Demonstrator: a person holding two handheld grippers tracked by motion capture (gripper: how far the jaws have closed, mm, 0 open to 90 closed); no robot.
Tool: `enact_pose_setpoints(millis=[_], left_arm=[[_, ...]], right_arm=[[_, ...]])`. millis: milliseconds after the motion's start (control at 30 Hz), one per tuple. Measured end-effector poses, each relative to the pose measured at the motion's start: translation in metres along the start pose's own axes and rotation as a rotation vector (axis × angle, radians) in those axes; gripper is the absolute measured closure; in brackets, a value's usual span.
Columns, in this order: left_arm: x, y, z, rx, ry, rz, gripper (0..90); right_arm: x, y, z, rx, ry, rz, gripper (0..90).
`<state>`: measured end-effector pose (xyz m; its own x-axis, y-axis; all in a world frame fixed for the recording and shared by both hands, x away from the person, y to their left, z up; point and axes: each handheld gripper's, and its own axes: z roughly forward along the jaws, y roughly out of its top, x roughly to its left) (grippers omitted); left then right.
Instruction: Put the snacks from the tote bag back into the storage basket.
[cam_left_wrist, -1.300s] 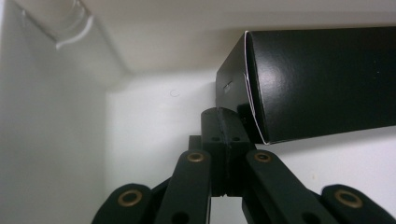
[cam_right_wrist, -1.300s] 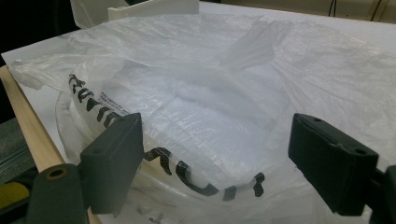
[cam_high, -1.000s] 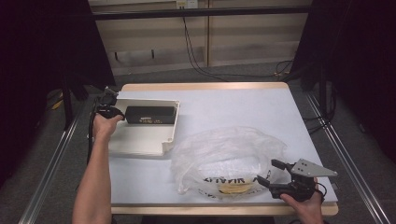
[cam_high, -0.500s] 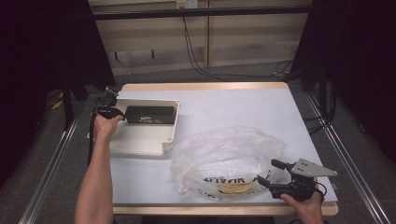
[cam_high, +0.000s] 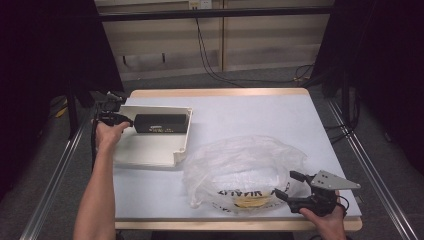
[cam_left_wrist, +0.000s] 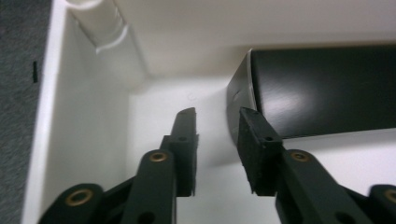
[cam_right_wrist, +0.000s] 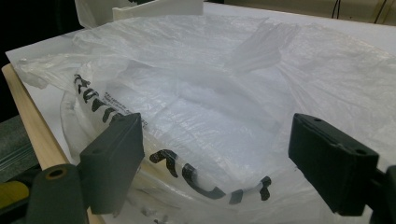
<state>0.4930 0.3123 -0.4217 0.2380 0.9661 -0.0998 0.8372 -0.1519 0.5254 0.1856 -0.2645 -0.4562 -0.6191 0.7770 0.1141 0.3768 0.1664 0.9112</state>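
White laminate covers the table (cam_high: 250, 115), edged in pale wood, and most of its far right half lies bare. On the left sits a shallow cream tray (cam_high: 150, 152) with raised walls, and a black rectangular box (cam_high: 161, 123) lies along the tray's far wall. The left gripper (cam_high: 127, 120) reaches in over the tray's left wall; in the left gripper view its jaws stand slightly parted with nothing between them, one fingertip (cam_left_wrist: 250, 122) just at the near corner of the black box (cam_left_wrist: 327, 88), though whether it touches is unclear, the other over bare tray floor (cam_left_wrist: 154, 102). The tray's inner corner lies just ahead, so little room remains between the box end and the left wall. Near the front edge of the table a crumpled clear plastic bag (cam_high: 242, 172) with black lettering spreads from the tray's right corner toward the right gripper (cam_high: 285, 186). That gripper sits at the front right corner, jaws spread wide and empty; in the right gripper view the plastic bag (cam_right_wrist: 224, 102) rises between and beyond the two pads (cam_right_wrist: 114, 156), and the wooden table edge (cam_right_wrist: 32, 126) runs close on the left.
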Motion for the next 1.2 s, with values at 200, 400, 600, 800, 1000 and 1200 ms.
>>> enact_pose_setpoints(millis=[200, 400, 600, 800, 1000, 1200], left_arm=[[0.007, -0.008, -0.018, -0.082, -0.035, -0.023, 51.5], [-0.001, -0.018, -0.029, -0.137, -0.067, 0.054, 33.8], [-0.006, -0.03, -0.042, -0.196, -0.075, 0.078, 21.8], [-0.007, -0.044, -0.058, -0.248, -0.114, 0.14, 11.0], [-0.008, -0.061, -0.072, -0.291, -0.125, 0.147, 7.8], [-0.011, -0.083, -0.083, -0.315, -0.172, 0.201, 4.3]], right_arm=[[0.0, 0.0, -0.002, -0.005, -0.007, 0.005, 17.5], [0.001, 0.0, -0.001, -0.007, -0.011, 0.012, 17.5], [0.001, 0.001, 0.0, -0.006, -0.004, 0.005, 17.5], [0.001, 0.001, -0.001, -0.007, -0.012, 0.008, 17.5], [0.001, 0.001, -0.001, -0.008, -0.008, 0.005, 17.5], [0.002, 0.001, -0.002, -0.018, -0.016, 0.009, 17.5]])
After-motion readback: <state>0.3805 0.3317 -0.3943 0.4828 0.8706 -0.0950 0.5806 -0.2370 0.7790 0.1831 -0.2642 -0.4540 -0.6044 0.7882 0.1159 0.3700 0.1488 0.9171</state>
